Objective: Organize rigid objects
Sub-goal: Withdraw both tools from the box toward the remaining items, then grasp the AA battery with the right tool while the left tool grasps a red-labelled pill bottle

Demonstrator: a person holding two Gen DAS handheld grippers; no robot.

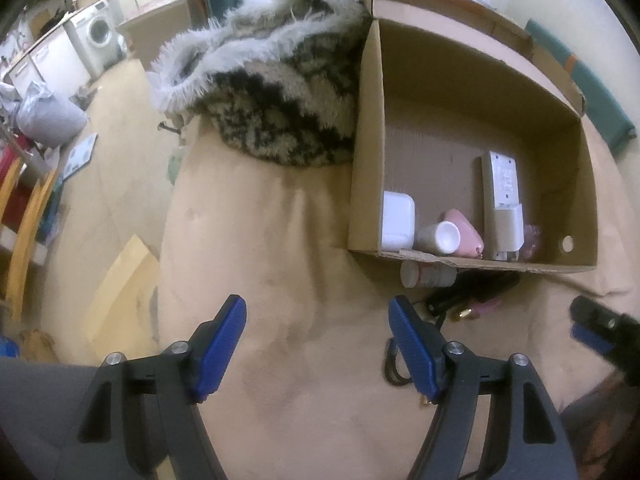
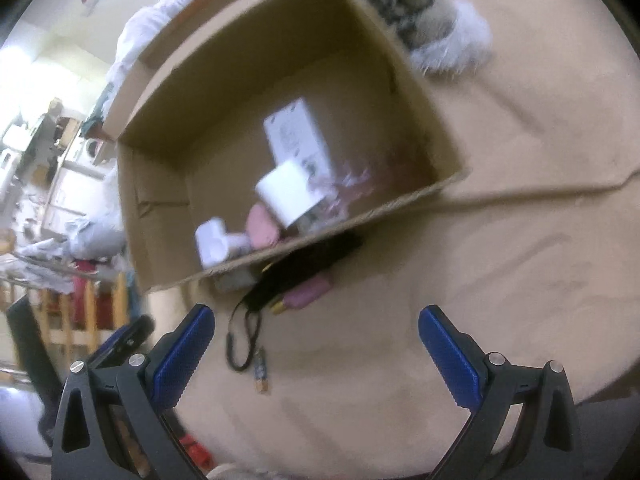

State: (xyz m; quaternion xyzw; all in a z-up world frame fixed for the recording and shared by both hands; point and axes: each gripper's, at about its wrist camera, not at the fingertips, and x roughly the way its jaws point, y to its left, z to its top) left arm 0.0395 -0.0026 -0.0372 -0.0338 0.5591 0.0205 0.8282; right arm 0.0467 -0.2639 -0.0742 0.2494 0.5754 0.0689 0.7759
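An open cardboard box point(image 1: 368, 152) point(image 2: 160, 216) lies on a tan-covered surface. Inside are a white case point(image 1: 397, 220), a white bottle point(image 1: 440, 238), a pink object point(image 1: 466, 228) and a white remote-like device point(image 1: 500, 184) point(image 2: 298, 140). In front of the box lie a white bottle point(image 1: 426, 275), a black cabled item point(image 1: 472, 292) point(image 2: 304, 268) and a pink piece point(image 2: 312, 294). My left gripper point(image 1: 318, 344) is open and empty, short of the box. My right gripper point(image 2: 316, 348) is open and empty above the cable; it shows at the left view's right edge point(image 1: 596, 332).
A furry patterned blanket point(image 1: 276, 80) lies left of the box. The surface drops off to a tiled floor at left, with a yellow board point(image 1: 120, 292), wooden chair rails point(image 1: 24, 216) and a washing machine point(image 1: 98, 34) farther back.
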